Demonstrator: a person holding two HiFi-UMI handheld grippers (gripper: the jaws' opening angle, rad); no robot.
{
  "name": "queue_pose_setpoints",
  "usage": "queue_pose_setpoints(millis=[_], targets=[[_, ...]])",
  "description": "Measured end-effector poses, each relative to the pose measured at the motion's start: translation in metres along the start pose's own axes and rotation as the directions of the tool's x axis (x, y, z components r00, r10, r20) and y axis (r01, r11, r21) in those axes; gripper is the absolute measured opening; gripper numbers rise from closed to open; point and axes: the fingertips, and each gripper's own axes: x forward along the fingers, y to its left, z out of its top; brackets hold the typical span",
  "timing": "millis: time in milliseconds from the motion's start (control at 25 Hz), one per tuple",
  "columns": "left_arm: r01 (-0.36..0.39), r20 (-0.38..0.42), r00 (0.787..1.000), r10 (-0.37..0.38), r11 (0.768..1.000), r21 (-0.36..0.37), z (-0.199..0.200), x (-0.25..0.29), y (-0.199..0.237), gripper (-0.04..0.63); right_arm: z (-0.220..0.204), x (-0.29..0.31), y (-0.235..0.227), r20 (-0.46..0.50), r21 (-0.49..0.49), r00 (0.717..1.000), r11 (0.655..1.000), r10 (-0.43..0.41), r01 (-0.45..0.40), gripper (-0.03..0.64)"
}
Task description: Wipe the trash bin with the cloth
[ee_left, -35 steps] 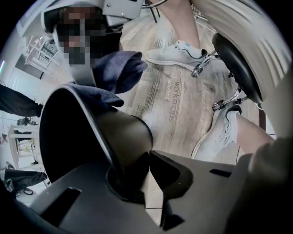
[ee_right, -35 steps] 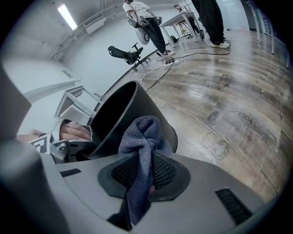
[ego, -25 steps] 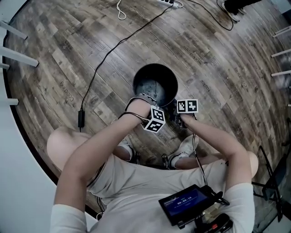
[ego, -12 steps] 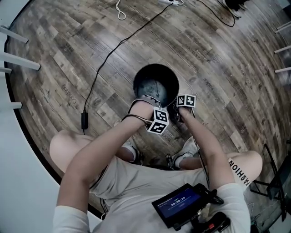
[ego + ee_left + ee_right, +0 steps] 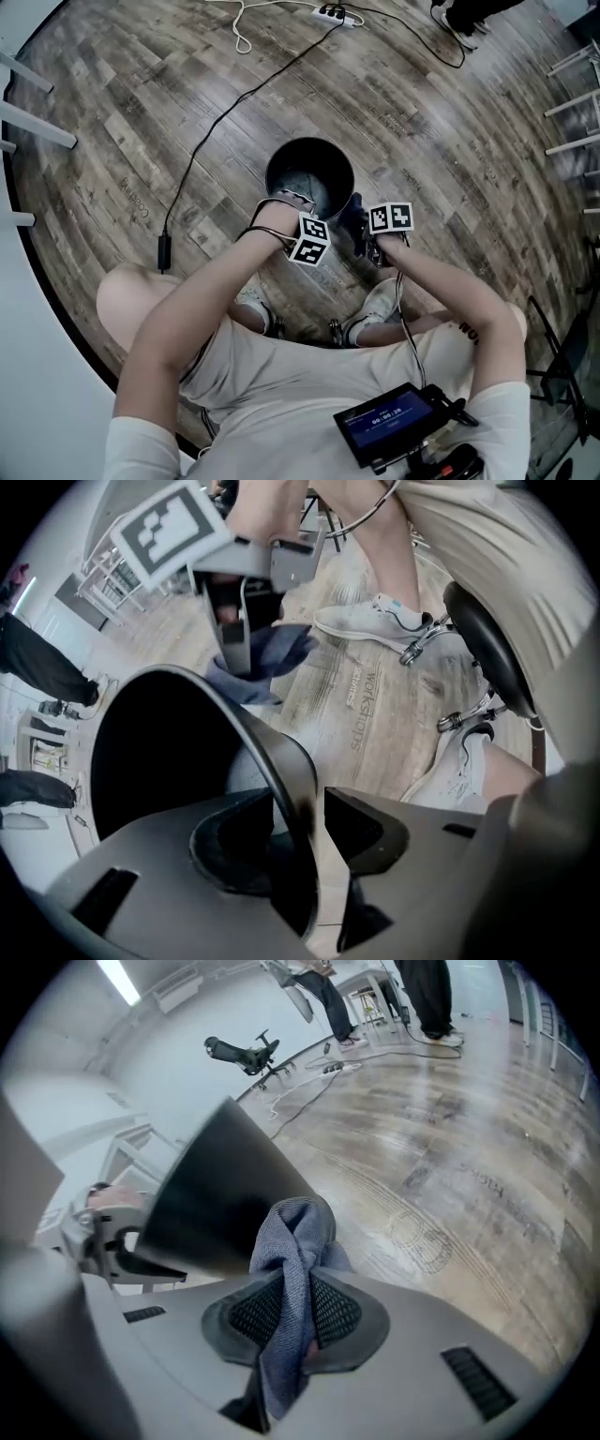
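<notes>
The black round trash bin (image 5: 272,165) stands on the wood floor in front of my feet. My left gripper (image 5: 302,210) points straight down over its near rim. In the left gripper view the rim (image 5: 281,761) stands between the jaws of my left gripper (image 5: 309,829), which have just been opening; a gap shows beside one pad. My right gripper (image 5: 358,223) hangs just right of the bin, shut on a blue-grey cloth (image 5: 295,1241) bunched between its pads. The bin's dark outer wall (image 5: 225,1185) is close by on the left of my right gripper (image 5: 292,1312).
A black cable (image 5: 202,141) runs across the floor to a power strip (image 5: 330,12). My white shoes (image 5: 377,305) and a stool base (image 5: 487,658) lie near the bin. White furniture legs (image 5: 37,122) stand at the left and thin legs (image 5: 572,103) at the right.
My right gripper with the cloth went in toward the bin's rim, then drew back to the right. The left gripper stayed at the near rim.
</notes>
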Motion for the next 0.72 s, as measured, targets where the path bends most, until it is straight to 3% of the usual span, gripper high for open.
queue_pose_setpoints(millis=[240, 440, 560, 720], targets=[[-0.012, -0.121, 0.992, 0.024, 0.995, 0.100, -0.027, 0.005, -0.008, 0.160, 0.007, -0.067, 0.050, 0.092, -0.027, 0.992, 0.996, 0.091, -0.089, 0.061], [-0.002, -0.123, 0.992, 0.021, 0.988, 0.154, -0.024, 0.008, -0.014, 0.040, 0.024, -0.068, 0.079, 0.142, -0.062, 0.981, 0.990, 0.135, -0.127, 0.061], [0.010, -0.109, 0.994, 0.007, 0.988, 0.152, -0.018, 0.008, -0.015, 0.035, 0.025, -0.051, 0.078, 0.122, -0.111, 0.983, 0.986, 0.139, -0.125, 0.061], [0.014, -0.102, 0.995, 0.002, 0.987, 0.157, -0.018, 0.009, -0.015, 0.035, 0.015, -0.019, 0.058, 0.079, -0.103, 0.988, 0.987, 0.130, -0.121, 0.061]])
